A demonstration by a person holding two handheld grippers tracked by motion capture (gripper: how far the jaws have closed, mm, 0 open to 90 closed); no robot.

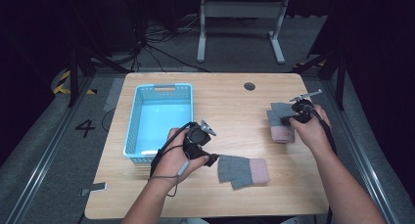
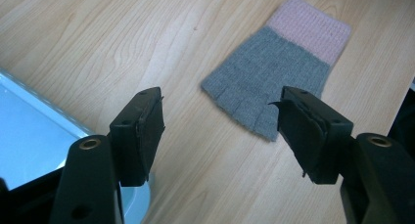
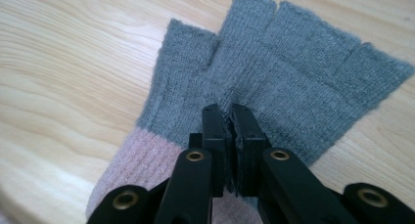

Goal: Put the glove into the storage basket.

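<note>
Two grey fingerless gloves with pink cuffs lie on the wooden table point(image 1: 235, 101). The near glove point(image 1: 243, 171) lies flat toward the front, cuff to the right. My left gripper point(image 1: 211, 159) sits just left of it, open. In the left gripper view the near glove point(image 2: 274, 77) lies ahead of my left gripper point(image 2: 225, 131), whose right jaw overlaps its finger end. The far glove point(image 1: 280, 121) lies at the right. My right gripper point(image 1: 287, 120) rests on it. In the right gripper view, my right gripper point(image 3: 230, 117) is shut, pinching the far glove's point(image 3: 293, 62) grey knit at the palm.
An empty light-blue plastic basket point(image 1: 133, 121) stands on the left half of the table, and its rim point(image 2: 44, 104) lies close beside my left gripper. A dark round grommet point(image 1: 249, 86) sits near the table's back edge. Cables and a desk frame point(image 1: 240, 18) lie on the floor beyond.
</note>
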